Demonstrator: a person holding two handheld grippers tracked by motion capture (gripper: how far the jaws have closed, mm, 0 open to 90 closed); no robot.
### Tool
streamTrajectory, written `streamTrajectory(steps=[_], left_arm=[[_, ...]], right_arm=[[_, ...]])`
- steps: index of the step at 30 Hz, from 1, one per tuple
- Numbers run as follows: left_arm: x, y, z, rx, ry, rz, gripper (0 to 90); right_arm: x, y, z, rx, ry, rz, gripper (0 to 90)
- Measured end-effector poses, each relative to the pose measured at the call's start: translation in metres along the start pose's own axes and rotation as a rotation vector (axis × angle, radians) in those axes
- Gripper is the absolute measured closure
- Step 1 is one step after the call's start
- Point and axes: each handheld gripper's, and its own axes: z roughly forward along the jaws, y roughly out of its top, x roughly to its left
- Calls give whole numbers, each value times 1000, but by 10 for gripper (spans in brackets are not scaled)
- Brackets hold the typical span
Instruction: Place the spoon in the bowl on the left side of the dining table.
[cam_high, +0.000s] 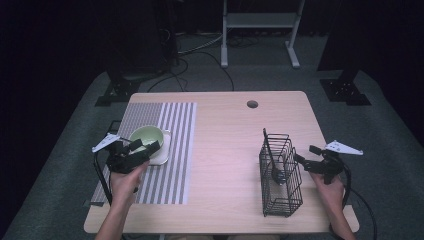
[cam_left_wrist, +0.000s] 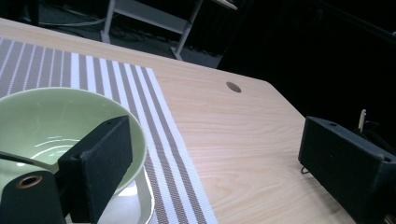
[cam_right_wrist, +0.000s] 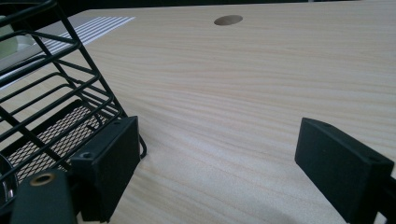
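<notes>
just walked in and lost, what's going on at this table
A person holds a gripper in each hand. The left gripper, jaws open, sits at the pale green ceramic bowl, which rests on a white plate on the grey striped placemat. The right gripper, also open, is beside the black wire basket, gripping nothing.

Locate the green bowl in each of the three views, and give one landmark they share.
High view: green bowl left of centre, on the striped mat.
Left gripper view: lower left, behind the left jaw.
Right gripper view: pale green sliver at the far left edge, beyond the wire basket.
Shared landmark: table's round hole.
</notes>
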Motion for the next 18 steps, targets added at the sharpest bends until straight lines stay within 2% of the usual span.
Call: streamTrajectory(steps=[18], left_arm=[[-16,-7,12,36,-30,30,91]], right_arm=[[0,0,0,-2,1,0,130]])
